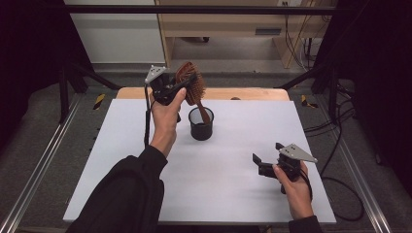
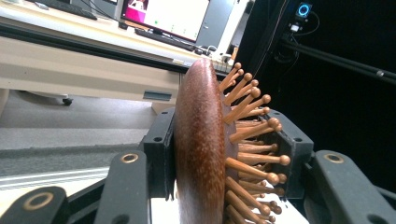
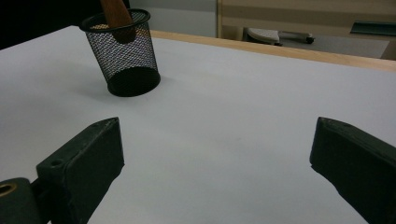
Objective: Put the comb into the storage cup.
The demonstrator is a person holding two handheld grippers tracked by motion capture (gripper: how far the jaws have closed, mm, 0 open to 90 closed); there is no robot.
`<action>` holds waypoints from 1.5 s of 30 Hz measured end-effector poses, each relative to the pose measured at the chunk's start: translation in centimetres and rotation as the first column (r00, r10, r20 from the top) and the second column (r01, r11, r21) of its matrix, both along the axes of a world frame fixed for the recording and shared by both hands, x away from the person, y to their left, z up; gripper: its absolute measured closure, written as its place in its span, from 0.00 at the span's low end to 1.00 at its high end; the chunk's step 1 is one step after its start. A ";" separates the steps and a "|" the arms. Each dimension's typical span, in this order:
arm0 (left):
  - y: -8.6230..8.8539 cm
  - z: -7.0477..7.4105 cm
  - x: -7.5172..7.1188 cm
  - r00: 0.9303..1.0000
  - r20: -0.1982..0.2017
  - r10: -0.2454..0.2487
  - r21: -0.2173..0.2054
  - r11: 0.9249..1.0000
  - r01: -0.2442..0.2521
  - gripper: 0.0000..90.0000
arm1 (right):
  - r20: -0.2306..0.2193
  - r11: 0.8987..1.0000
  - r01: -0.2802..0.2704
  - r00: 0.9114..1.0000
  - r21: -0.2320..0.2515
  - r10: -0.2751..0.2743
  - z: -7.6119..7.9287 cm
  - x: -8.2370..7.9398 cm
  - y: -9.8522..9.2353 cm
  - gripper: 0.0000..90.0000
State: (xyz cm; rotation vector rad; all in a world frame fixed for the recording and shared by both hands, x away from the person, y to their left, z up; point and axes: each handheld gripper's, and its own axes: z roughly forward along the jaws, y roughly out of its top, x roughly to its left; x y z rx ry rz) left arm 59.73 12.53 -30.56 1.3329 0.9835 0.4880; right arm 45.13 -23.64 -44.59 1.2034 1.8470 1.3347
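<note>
Listing from the left of the high view: a dark-sleeved forearm rising to the left gripper (image 1: 176, 90), held up above the far part of the white desk (image 1: 121, 160). Its jaws are closed across the head of a wooden hairbrush (image 1: 190, 87), one jaw on the smooth domed back, the other in among the ball-tipped bristles, as the left gripper view shows (image 2: 224, 149). The brush's long axis runs steeply down and rightward from the jaws, handle lowermost. The handle end sits inside a black mesh cup (image 1: 201, 124) that stands upright on the desk just right of the left hand; whether the tip touches the cup's bottom cannot be told. Further right, well apart from the cup, the right gripper (image 1: 265, 162) hangs low over the near right part of the desk, jaws spread wide and holding nothing, pointing roughly toward the cup (image 3: 122, 53). The left hand is the nearer, directly above the cup, so lowering or lifting the brush would follow that slanted axis.
</note>
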 end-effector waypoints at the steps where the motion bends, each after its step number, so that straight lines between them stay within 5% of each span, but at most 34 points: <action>1: 0.0 -0.1 0.0 1.000 -0.001 -0.001 0.002 1.000 0.001 0.56 | -0.001 1.000 0.000 1.000 0.001 0.000 0.0 0.0 0.0 0.03; 13: -0.2 -1.2 0.4 1.000 -0.020 -0.011 0.034 0.999 0.012 0.56 | 0.003 1.000 -0.009 1.000 0.001 0.009 0.0 -0.1 0.2 0.03; 45: -0.3 -3.1 1.0 0.998 -0.049 0.026 0.027 0.999 -0.025 0.56 | 0.010 1.000 -0.014 1.000 -0.003 0.014 0.0 -0.1 0.2 0.04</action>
